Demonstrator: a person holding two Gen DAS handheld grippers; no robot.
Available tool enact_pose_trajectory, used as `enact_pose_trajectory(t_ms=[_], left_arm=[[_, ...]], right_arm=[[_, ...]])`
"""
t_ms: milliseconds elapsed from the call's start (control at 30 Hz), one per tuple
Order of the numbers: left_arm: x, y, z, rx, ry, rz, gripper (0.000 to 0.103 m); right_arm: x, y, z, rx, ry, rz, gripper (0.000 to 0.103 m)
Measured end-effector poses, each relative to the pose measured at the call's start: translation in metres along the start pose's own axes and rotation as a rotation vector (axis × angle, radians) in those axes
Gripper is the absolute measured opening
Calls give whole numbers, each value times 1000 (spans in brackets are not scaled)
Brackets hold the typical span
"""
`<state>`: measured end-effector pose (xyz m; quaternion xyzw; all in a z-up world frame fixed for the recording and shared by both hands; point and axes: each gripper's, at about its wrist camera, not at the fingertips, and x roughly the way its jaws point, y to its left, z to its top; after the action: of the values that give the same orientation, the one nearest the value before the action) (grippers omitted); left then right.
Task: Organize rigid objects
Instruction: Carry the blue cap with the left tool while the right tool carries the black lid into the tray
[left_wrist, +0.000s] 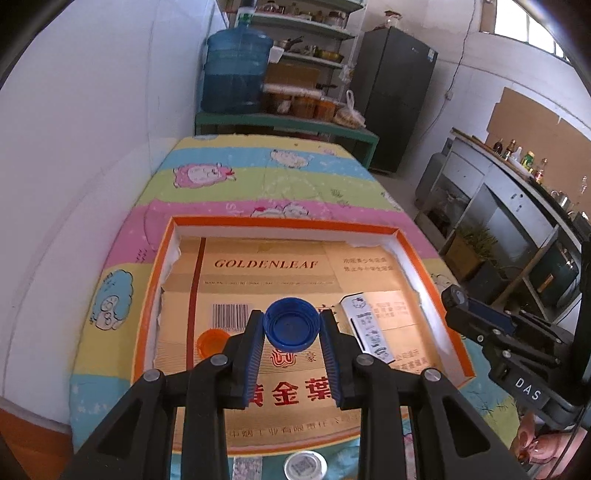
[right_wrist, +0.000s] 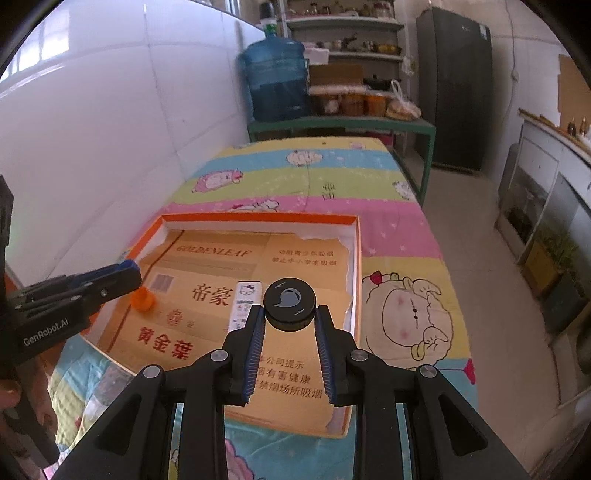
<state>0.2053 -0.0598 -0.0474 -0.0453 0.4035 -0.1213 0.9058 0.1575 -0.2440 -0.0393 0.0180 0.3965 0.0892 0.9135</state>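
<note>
My left gripper (left_wrist: 291, 318) is shut on a blue bottle cap (left_wrist: 291, 324), open side up, held over the orange-rimmed cardboard box (left_wrist: 284, 222). My right gripper (right_wrist: 290, 312) is shut on a black round lid (right_wrist: 290, 303) over the right part of the same box (right_wrist: 258, 218). Inside the box lie an orange cap (left_wrist: 211, 341), also in the right wrist view (right_wrist: 143, 298), and a white Hello Kitty stick pack (left_wrist: 365, 325), also in the right wrist view (right_wrist: 245, 304). The left gripper shows at the left edge of the right wrist view (right_wrist: 122, 275).
The box sits on a table with a striped cartoon cloth (left_wrist: 280, 173). A white round lid (left_wrist: 306, 466) lies on the cloth near the front edge. A white wall (left_wrist: 92, 147) runs along the left. A blue water jug (left_wrist: 236, 70), shelves and a dark fridge (left_wrist: 391, 96) stand behind.
</note>
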Motion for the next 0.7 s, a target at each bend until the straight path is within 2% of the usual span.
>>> enact_pose_trajectory(t_ms=[700], left_arm=[[47,4,-9,-12,89,27,31]], right_arm=[[58,0,0,-22,103,18,28]])
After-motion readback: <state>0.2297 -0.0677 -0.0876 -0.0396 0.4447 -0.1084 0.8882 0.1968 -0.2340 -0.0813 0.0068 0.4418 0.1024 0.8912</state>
